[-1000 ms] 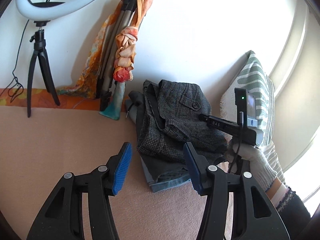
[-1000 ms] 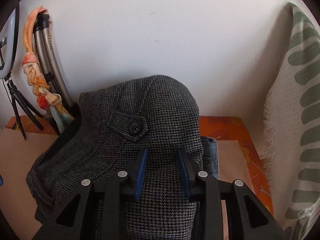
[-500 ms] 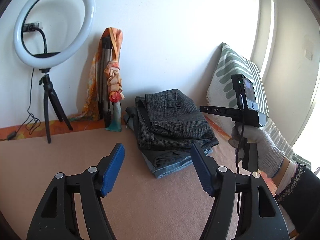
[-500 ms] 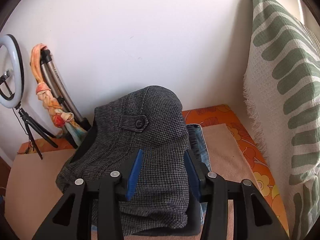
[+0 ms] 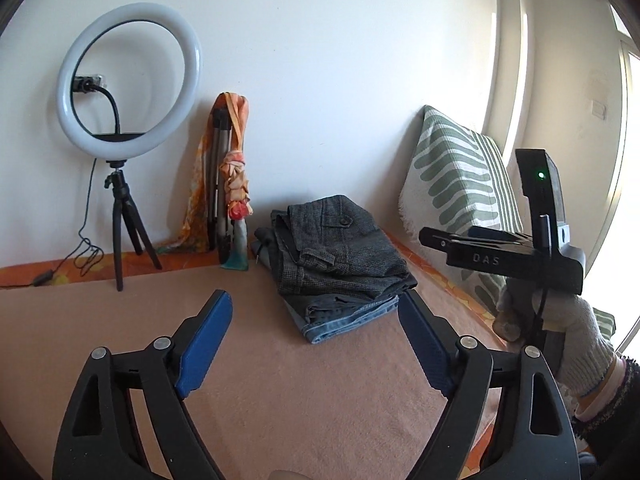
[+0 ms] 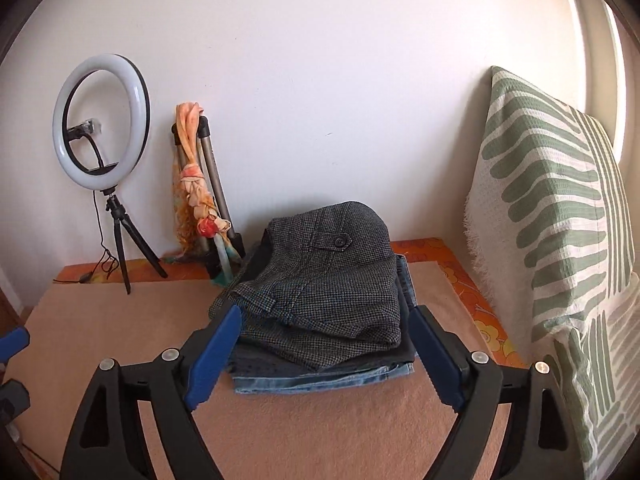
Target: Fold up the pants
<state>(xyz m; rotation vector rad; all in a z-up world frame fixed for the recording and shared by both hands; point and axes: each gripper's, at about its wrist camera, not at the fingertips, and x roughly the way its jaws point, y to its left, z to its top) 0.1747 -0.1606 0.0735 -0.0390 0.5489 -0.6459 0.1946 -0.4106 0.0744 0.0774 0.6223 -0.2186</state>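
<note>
Both grippers pulled back since 1 s ago. Right gripper (image 6: 324, 354) let go, jaws spread; left gripper (image 5: 316, 338) spread too, empty. Folded grey houndstooth wool pants (image 6: 320, 280) top the jeans stack (image 6: 320, 376) near the peach blanket's (image 6: 120, 320) far edge. Fold looks done.

White wall (image 6: 320, 80) ahead of tongs; ring light (image 5: 128, 88) far left; green-striped cushion (image 6: 560, 208) right; tan mat (image 5: 280, 380) beneath.

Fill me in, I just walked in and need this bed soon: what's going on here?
A person is folding pants with two handheld grippers. The grey tweed pants lie folded on top of folded jeans on the tan blanket. Both the left gripper and right gripper are open, holding nothing, short of the stack.
</note>
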